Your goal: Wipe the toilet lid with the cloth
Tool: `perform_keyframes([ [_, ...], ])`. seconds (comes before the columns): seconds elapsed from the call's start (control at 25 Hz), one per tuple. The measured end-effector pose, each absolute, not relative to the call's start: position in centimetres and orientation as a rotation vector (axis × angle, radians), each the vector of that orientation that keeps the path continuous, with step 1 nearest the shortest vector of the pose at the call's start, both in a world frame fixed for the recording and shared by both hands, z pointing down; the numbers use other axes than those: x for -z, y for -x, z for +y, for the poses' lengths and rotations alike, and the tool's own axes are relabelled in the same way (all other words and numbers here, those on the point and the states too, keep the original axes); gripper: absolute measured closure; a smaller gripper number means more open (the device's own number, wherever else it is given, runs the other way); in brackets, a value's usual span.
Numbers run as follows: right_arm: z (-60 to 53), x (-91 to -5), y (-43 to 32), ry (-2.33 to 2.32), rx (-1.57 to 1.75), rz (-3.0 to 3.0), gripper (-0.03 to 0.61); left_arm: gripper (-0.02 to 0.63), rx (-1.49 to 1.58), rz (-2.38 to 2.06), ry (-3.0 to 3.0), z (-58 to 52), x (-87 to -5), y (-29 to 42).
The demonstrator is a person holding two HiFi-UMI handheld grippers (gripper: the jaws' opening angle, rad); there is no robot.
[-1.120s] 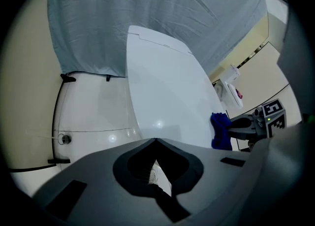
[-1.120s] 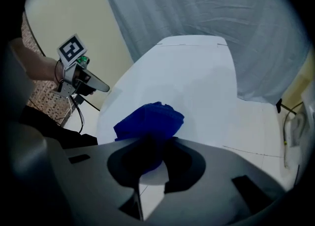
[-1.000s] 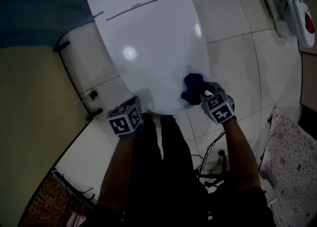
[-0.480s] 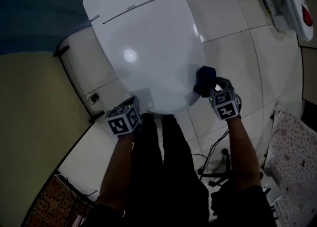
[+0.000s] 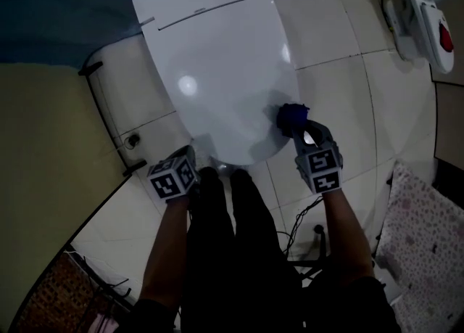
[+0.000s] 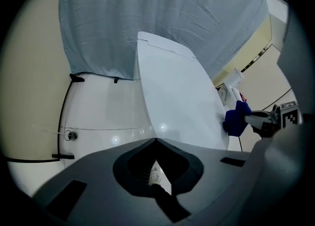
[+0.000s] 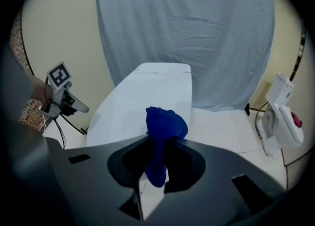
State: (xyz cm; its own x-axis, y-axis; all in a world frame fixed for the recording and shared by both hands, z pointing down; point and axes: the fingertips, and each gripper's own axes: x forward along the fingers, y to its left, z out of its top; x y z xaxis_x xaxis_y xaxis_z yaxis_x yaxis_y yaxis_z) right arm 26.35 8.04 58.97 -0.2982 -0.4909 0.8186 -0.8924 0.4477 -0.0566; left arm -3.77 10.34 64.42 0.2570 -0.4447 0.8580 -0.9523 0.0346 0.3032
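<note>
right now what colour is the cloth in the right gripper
Deep blue; the cloth shows best in the right gripper view.

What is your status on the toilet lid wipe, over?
Right gripper shut on blue cloth, cloth at the toilet lid's near right edge. Left gripper shut, empty, by the lid's near left edge. Nothing on the lid in the way.

White tiled floor [image 5: 341, 85] w/ toilet [image 5: 217, 70] at centre; second white fixture [image 5: 420, 5] top R, patterned mat [image 5: 420, 237] lower R, black cables [image 5: 301, 219] nr it.
</note>
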Motion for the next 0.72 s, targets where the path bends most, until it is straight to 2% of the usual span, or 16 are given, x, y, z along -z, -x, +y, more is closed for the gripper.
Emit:
perform_keyframes([
  [0.12, 7.6, -56.7, -23.4, -1.169, -0.713, -2.038, 0.515, 0.623, -0.644, -1.355, -1.572, 10.7, -63.0, 4.2],
  [0.28, 8.6, -52.2, -21.4, -1.234, -0.753, -2.13, 0.515, 0.623, -0.511, -1.376, -1.646, 10.6, -57.1, 5.2],
  [0.72, 14.9, -30.8, -22.5, -1.627, -0.408, -2.304, 0.515, 0.623, -0.046, -1.5, -2.157, 9.9, -30.3, 11.8],
])
